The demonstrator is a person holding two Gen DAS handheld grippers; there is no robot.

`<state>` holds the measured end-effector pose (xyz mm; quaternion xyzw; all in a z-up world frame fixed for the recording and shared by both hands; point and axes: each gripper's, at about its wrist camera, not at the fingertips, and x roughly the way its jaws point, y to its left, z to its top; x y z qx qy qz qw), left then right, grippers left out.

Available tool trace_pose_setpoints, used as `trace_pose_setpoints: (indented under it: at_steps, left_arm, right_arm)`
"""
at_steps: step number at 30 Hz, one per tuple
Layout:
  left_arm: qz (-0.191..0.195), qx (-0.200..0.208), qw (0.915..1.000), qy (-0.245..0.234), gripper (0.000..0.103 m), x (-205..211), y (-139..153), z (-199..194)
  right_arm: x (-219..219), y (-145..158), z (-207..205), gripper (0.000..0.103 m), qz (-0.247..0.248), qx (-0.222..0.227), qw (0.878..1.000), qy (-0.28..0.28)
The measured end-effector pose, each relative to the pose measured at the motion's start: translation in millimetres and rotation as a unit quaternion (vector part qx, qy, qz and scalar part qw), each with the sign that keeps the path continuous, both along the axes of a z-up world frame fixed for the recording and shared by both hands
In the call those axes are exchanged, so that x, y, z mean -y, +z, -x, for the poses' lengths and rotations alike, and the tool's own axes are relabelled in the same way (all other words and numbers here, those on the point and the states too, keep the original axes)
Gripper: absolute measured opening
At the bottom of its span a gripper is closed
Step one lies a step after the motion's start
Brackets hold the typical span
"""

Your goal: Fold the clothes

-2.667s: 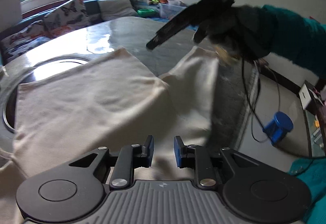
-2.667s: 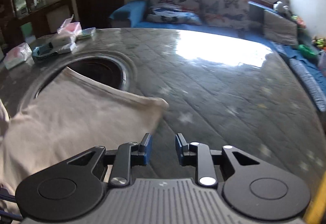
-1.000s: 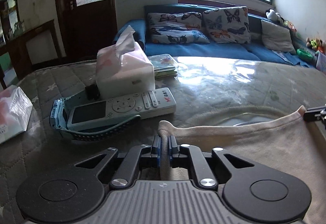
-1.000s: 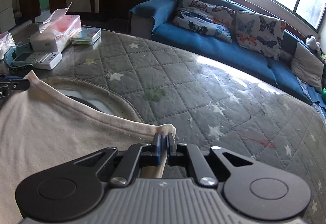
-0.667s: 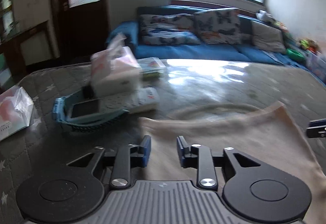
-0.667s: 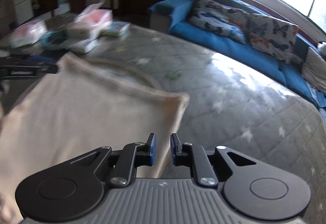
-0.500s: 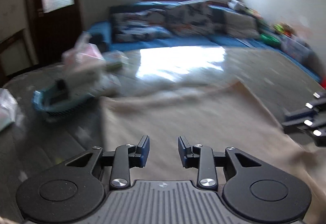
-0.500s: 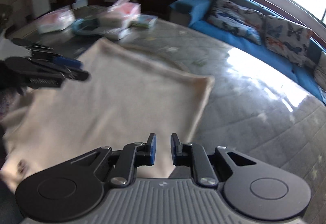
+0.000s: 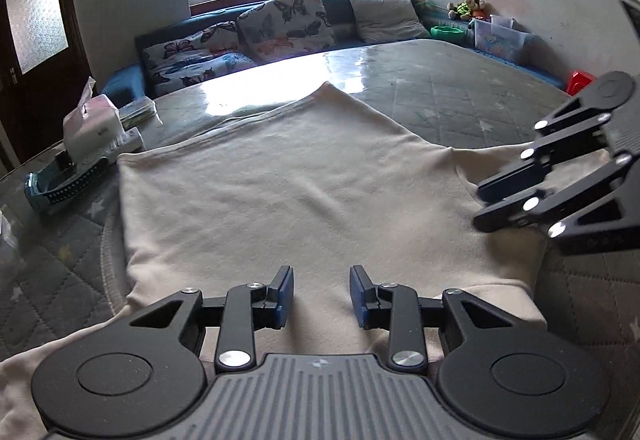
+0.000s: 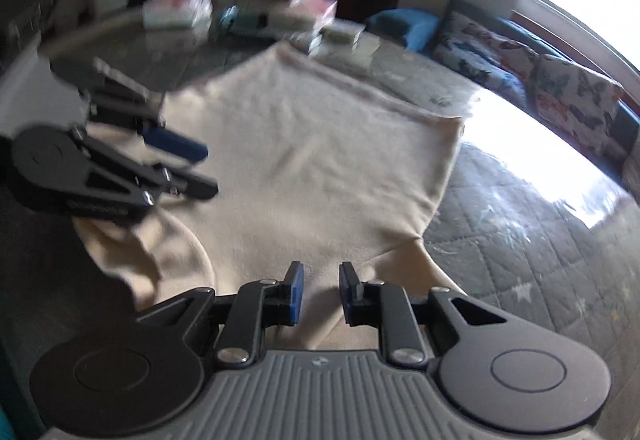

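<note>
Jaws of left gripper [image 9: 321, 294] and right gripper [image 10: 321, 292] stand apart, empty, above cream garment [image 9: 304, 191] flat on quilted table [image 9: 460, 111]; sofa [image 9: 240, 39] beyond far edge.

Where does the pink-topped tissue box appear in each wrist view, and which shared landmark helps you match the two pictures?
Left wrist view: the tissue box stands at the far left on the table, left of the cream garment.
Right wrist view: the tissue box is near top centre, blurred, beyond the garment's far edge.
Shared landmark: the butterfly-print cushion.
</note>
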<state>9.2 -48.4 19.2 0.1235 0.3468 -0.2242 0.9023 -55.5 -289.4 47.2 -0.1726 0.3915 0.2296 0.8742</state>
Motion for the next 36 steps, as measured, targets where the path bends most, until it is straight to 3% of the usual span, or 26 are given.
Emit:
trace_pose_setpoints:
  at_steps: [4, 9, 13, 18, 26, 28, 30, 33, 34, 36]
  left_arm:
    - [0.014, 0.009, 0.9999, -0.003, 0.034, 7, 10, 2]
    - [0.030, 0.005, 0.9988, -0.039, 0.034, 31, 11, 15]
    - [0.044, 0.002, 0.9967, -0.068, 0.036, 50, 12, 25]
    - [0.047, -0.009, 0.9953, -0.084, 0.036, 65, 7, 29]
    - [0.044, -0.013, 0.9952, -0.086, 0.036, 66, 3, 28]
    - [0.042, -0.012, 0.9953, -0.086, 0.040, 67, 3, 28]
    - [0.041, -0.010, 0.9953, -0.087, 0.042, 67, 2, 28]
    - [0.040, -0.013, 0.9951, -0.089, 0.042, 68, 0, 29]
    - [0.038, -0.014, 0.9951, -0.090, 0.042, 68, -1, 29]
    - [0.036, -0.016, 0.9949, -0.093, 0.042, 69, -2, 29]
  right_arm:
    - [22, 13, 12, 0.019, -0.006, 0.018, 0.998, -0.060]
    - [69, 10, 24, 0.020, -0.003, 0.012, 0.986, -0.166]
    - [102, 1, 43, 0.033, 0.005, 0.009, 0.972, -0.237]
    - [133, -11, 67, 0.033, 0.012, 0.010, 0.951, -0.308]
    - [173, -20, 71, 0.038, -0.032, 0.022, 0.912, -0.407]
    - [178, -22, 68, 0.046, -0.036, 0.023, 0.908, -0.417]
    - [182, -24, 64, 0.046, -0.043, 0.024, 0.905, -0.423]
    - [189, -24, 58, 0.034, -0.065, 0.019, 0.904, -0.423]
    - [190, -24, 57, 0.021, -0.068, 0.018, 0.904, -0.422]
    - [189, -22, 51, 0.016, -0.055, 0.023, 0.908, -0.415]
